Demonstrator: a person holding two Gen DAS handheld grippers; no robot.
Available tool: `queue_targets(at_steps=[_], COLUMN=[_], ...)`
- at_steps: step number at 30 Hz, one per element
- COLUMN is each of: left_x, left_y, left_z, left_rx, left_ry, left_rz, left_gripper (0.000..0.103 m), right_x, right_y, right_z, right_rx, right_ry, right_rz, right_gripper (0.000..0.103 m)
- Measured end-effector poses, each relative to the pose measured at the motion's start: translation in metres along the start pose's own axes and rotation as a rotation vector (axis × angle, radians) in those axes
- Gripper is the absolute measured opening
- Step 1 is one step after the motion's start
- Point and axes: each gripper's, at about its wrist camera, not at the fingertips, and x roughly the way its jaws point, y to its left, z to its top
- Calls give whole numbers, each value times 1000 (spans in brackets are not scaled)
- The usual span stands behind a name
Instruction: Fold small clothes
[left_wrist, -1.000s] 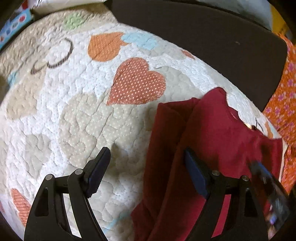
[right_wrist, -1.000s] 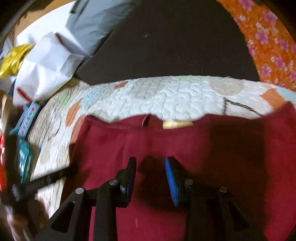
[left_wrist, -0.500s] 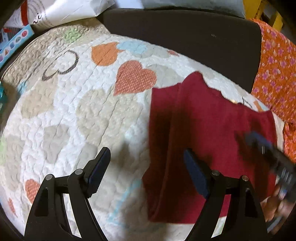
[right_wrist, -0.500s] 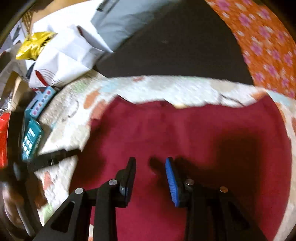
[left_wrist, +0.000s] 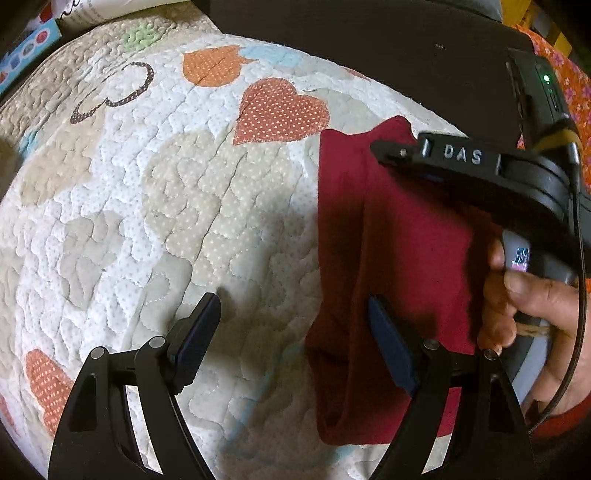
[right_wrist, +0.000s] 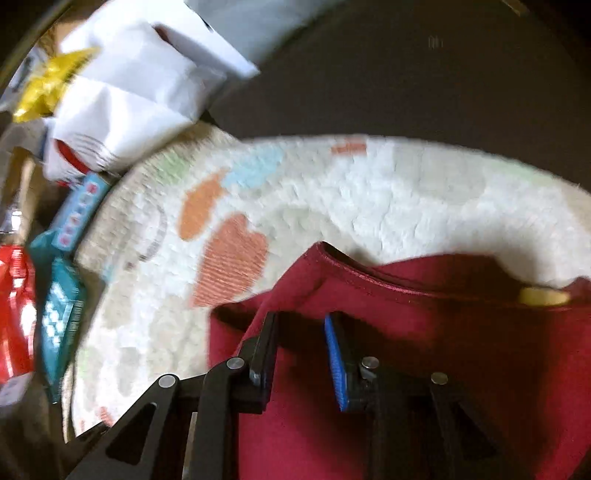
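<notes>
Since a second ago my right gripper (left_wrist: 384, 153) has swept across into the left wrist view, and the red garment (left_wrist: 399, 258) now lies narrower, its left sleeve side doubled in. From the left wrist, that garment lies on the heart-patterned quilt (left_wrist: 147, 221), long axis running near to far, its left folded edge just inside my right-hand finger; most of the cloth sits to the right of the left gripper (left_wrist: 291, 314). Its jaws are spread wide over bare quilt and the cloth's edge, pinching nothing, angled steeply down. The right hand (left_wrist: 524, 321) grips its tool at the near right, above the cloth. From the right wrist, blurred by motion, the right gripper (right_wrist: 301, 325) points down over the garment's far-left corner, where the collar edge (right_wrist: 369, 277) and the doubled flap meet. Its jaws have just been closing and stand narrow, with red fabric under and between them, but I cannot tell whether the pads press on it. I judge the right hand nearer to the fold, and the next move turns on that left edge.
</notes>
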Motion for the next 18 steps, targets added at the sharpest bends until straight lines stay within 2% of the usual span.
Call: queue_targets(at_steps=[6, 12, 15, 18], left_x=[2, -1, -2, -3], left_y=[-4, -7, -7, -5], left_z=[4, 8, 7, 6], left_rx=[9, 9, 11, -15], left_ry=[-3, -13, -2, 17], left_rz=[22, 38, 41, 35], left_gripper=[83, 83, 83, 83], right_x=[-18, -56, -55, -49], right_y=[-2, -1, -10, -16], right_z=[-2, -34, -51, -56], right_rx=[17, -27, -9, 30], right_ry=[12, 5, 9, 3], right_rz=[12, 4, -23, -10], right_gripper=[25, 25, 25, 25])
